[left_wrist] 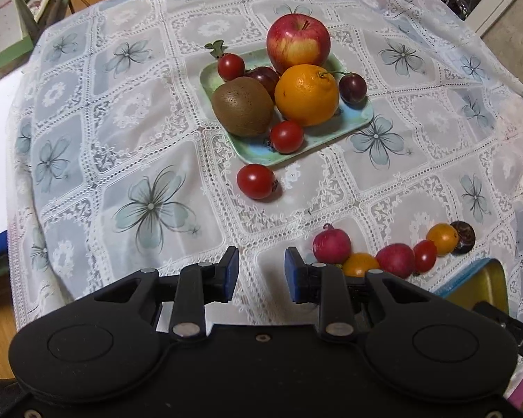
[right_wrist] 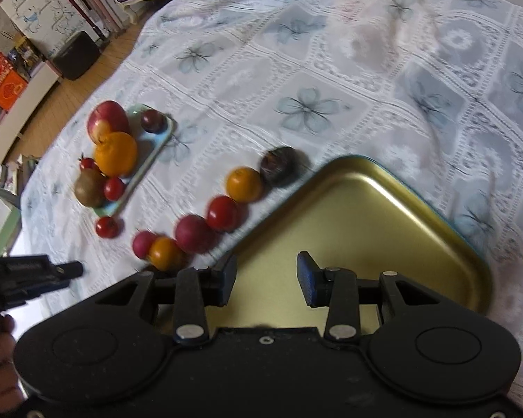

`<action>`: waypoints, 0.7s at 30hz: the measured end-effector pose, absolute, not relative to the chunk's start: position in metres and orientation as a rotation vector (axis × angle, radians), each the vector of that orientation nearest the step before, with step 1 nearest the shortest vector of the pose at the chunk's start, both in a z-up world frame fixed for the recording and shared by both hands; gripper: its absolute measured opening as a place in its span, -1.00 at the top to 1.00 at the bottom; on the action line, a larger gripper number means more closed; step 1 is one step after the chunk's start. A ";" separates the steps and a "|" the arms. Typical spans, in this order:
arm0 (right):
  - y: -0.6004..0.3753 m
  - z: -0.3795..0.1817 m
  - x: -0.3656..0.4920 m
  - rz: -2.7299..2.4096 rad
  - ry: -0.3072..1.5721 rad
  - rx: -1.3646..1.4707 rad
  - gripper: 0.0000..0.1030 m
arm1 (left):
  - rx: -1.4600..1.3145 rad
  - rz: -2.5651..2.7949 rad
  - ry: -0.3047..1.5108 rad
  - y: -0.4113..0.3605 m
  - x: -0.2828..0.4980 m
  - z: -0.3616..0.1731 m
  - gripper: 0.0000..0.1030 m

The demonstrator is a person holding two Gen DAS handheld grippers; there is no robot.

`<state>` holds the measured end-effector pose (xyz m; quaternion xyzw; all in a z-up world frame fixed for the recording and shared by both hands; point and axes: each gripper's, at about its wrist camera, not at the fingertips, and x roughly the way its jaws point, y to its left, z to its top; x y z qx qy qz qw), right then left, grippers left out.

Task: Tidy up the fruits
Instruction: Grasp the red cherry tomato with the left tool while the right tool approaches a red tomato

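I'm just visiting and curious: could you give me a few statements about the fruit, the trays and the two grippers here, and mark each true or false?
1. The apple sits on the green tray. True.
2. The gold tray is full of fruit. False: nothing lies in the part of it that shows.
3. One red tomato lies on the tablecloth just off the green tray. True.
4. The left gripper holds a tomato. False: nothing is between its fingers.
5. The kiwi lies alone on the cloth. False: it is on the green tray beside the orange.
6. The right gripper is above the gold tray, holding nothing. True.
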<state>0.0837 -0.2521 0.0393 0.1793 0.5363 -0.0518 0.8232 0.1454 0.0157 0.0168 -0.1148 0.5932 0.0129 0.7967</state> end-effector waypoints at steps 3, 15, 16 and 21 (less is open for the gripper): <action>-0.242 0.038 0.100 -0.075 1.133 0.412 0.21 | -0.241 0.034 1.281 0.018 0.155 0.010 0.29; -0.220 0.008 0.150 -0.088 1.173 0.432 0.21 | -0.240 0.024 1.296 0.023 0.178 -0.008 0.28; -0.220 0.003 0.152 -0.095 1.184 0.440 0.21 | -0.230 0.021 1.295 0.022 0.179 -0.009 0.28; -0.217 -0.011 0.160 -0.113 1.208 0.439 0.21 | -0.213 -0.002 1.298 0.017 0.186 -0.011 0.27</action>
